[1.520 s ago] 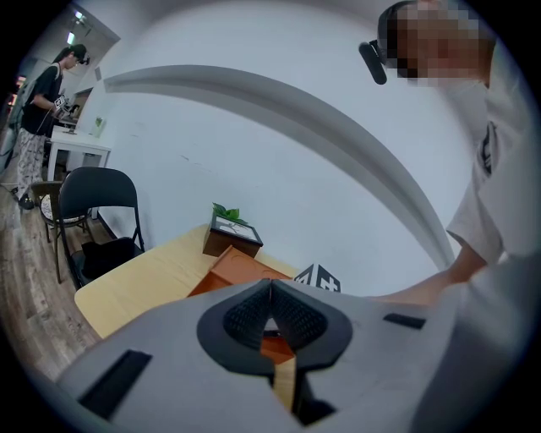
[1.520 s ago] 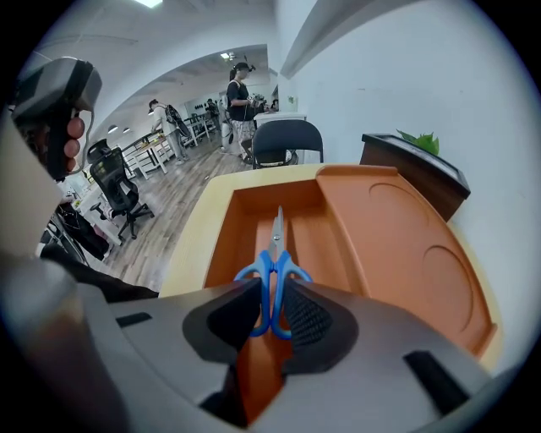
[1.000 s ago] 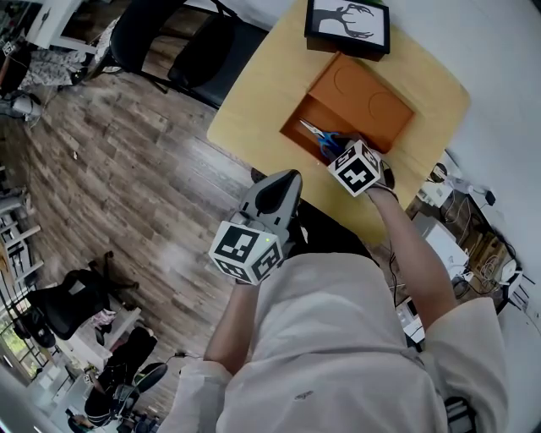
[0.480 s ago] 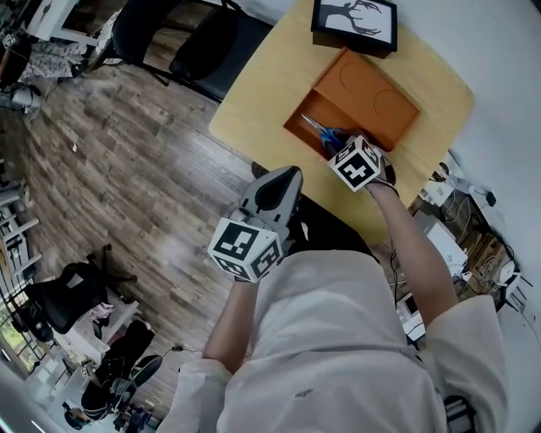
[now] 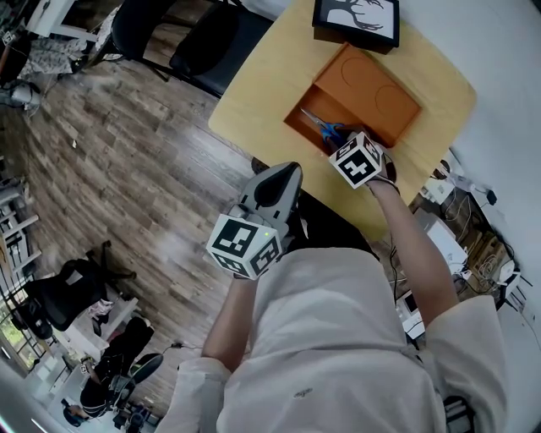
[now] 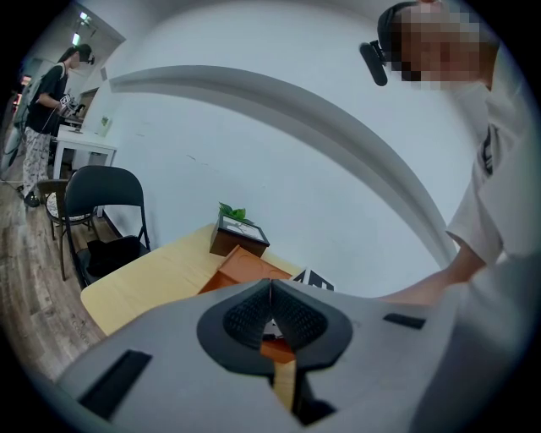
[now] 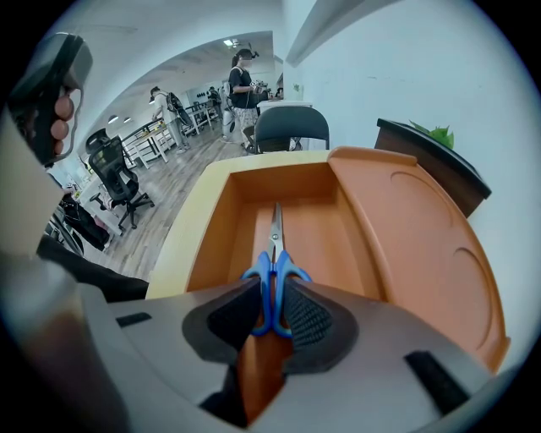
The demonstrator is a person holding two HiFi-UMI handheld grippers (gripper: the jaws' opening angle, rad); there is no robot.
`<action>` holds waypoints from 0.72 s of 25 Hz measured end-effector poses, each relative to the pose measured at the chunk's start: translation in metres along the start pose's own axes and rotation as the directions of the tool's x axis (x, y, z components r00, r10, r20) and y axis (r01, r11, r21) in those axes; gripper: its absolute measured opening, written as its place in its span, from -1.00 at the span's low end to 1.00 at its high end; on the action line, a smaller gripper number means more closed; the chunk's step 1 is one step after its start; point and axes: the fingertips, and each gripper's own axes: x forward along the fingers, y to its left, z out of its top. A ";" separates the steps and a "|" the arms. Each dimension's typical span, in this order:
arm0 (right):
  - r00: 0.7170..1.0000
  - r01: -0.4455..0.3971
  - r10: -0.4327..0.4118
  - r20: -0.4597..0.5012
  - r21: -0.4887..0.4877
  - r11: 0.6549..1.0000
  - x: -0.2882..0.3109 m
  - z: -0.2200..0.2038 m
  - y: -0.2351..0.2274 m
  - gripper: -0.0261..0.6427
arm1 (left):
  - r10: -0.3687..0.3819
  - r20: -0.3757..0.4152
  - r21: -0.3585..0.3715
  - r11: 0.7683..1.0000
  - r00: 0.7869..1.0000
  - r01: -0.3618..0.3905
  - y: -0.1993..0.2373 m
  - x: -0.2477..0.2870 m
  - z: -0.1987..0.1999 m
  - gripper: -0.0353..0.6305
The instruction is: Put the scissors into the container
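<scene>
Blue-handled scissors (image 7: 273,254) hang in my right gripper (image 7: 272,309), which is shut on their handles. Their blades point forward along the open left compartment of the orange container (image 7: 397,228). In the head view the scissors (image 5: 325,128) lie over that compartment, just ahead of the right gripper (image 5: 342,144), and the container (image 5: 372,84) sits on the yellow table (image 5: 254,93). My left gripper (image 5: 286,176) is held near the body, off the table's near edge. Its jaws are pressed together with nothing between them, as the left gripper view (image 6: 270,317) shows.
A black picture frame (image 5: 355,19) with a tree print stands behind the container, with a small green plant (image 7: 427,133) behind it. A black chair (image 5: 203,42) stands left of the table. Cables and devices (image 5: 461,211) lie on the right. A white wall runs along the far side.
Hardly anything differs. The right gripper stays over the container's compartment with the scissors; the view has shifted slightly. The left gripper keeps its place.
</scene>
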 end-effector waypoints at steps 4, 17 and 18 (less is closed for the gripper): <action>1.000 0.004 -0.004 0.010 -0.001 1.000 -0.004 0.000 0.001 -0.67 | 0.000 -0.003 0.002 1.000 1.000 0.000 -0.004 -0.002 -0.002 -0.87; 0.994 -0.006 -0.001 0.110 0.057 0.998 -0.034 0.003 0.009 -0.71 | 0.047 -0.018 -0.019 0.999 0.999 -0.048 -0.013 -0.024 -0.022 -0.87; 0.993 -0.005 -0.002 0.116 0.063 0.998 -0.037 0.002 0.010 -0.72 | 0.049 -0.019 -0.024 0.998 0.999 -0.050 -0.013 -0.025 -0.024 -0.87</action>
